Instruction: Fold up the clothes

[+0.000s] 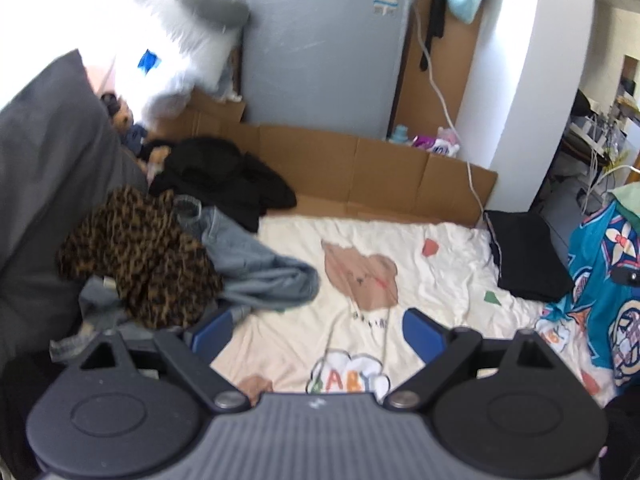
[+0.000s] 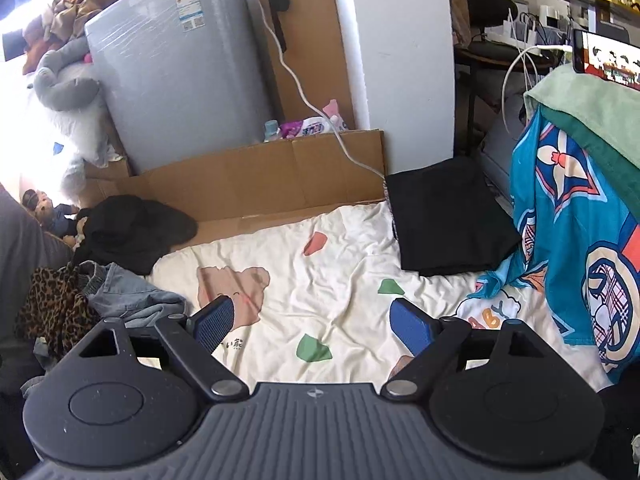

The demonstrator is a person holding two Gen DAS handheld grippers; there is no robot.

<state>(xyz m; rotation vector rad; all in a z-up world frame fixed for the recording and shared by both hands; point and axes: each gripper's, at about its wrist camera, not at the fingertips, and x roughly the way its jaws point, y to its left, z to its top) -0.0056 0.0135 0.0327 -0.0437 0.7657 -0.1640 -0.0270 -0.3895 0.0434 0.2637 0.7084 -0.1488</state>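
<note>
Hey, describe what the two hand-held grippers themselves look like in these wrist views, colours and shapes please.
Both look alike. The left hand-held gripper has a grey ribbed body, two black round discs, black angled link arms on silver pivot pins, and blue fingers. The right hand-held gripper matches; its blue pads show a fine grid texture. No cables or sleeves are visible.

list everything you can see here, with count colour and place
bed sheet: 1, cream with cartoon prints, spread underneath
folded garment: 1, black, far right on sheet
leopard garment: 1, brown and black, left heap
jeans: 1, light blue, left heap beside leopard garment
crumpled garment: 1, black, behind heap
patterned cloth: 1, turquoise, hanging right
cardboard: brown, along far edge
appliance: 1, grey, behind cardboard
plush elephant: 1, grey, beside appliance
cable: 1, white, down over cardboard
left gripper: jaws open, empty
right gripper: jaws open, empty
</note>
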